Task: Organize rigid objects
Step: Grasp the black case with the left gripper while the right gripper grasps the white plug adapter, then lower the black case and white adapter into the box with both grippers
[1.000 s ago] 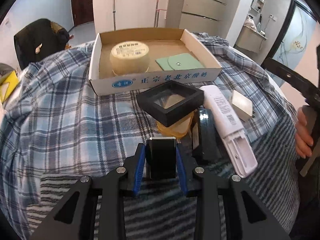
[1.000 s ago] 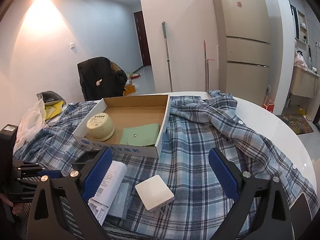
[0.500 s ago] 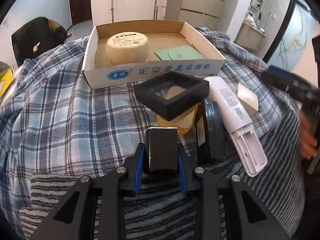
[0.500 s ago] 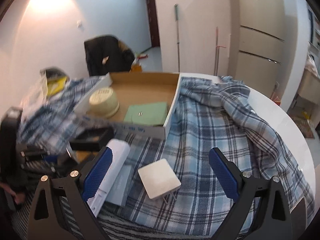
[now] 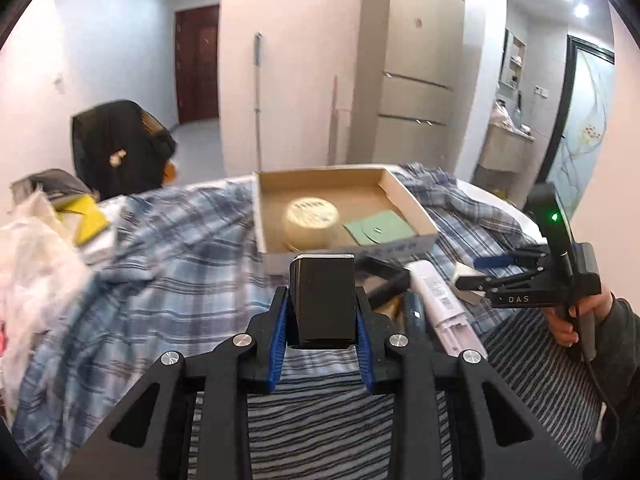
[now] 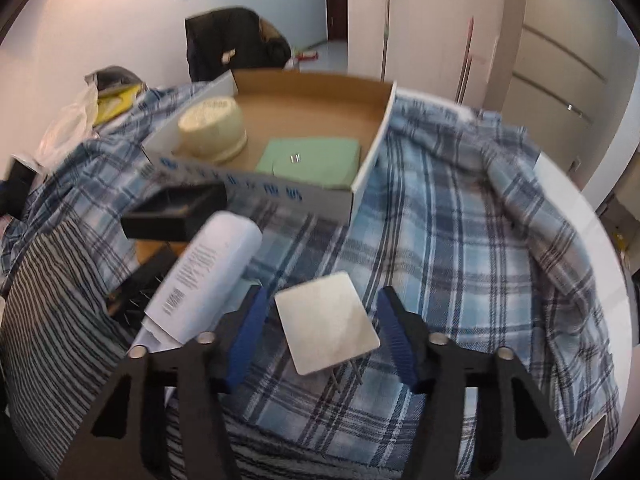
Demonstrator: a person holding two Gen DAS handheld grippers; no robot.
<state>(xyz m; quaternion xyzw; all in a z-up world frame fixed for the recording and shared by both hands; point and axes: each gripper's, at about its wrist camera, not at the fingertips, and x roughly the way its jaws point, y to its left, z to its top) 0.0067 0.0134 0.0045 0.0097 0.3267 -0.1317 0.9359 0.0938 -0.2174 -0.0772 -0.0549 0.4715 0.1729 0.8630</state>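
Lifted toward the cardboard box (image 5: 404,196), my left gripper (image 5: 322,320) pinches a black case (image 5: 322,300) for stowing, while my right gripper (image 6: 322,328), jaws just narrowing, straddles the white charger (image 6: 326,328) untouched.

Box (image 6: 256,188) rear floor is left bare; its front is blocked by tin (image 6: 212,130), pouch (image 6: 308,158), frame (image 6: 176,212).

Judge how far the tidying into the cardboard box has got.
Done: a cream round container and green pouch lie in the cardboard box. In hand: the left gripper clamps a black block; the right gripper, jaws just closing, straddles a white adapter. Left: white tube, black frame.
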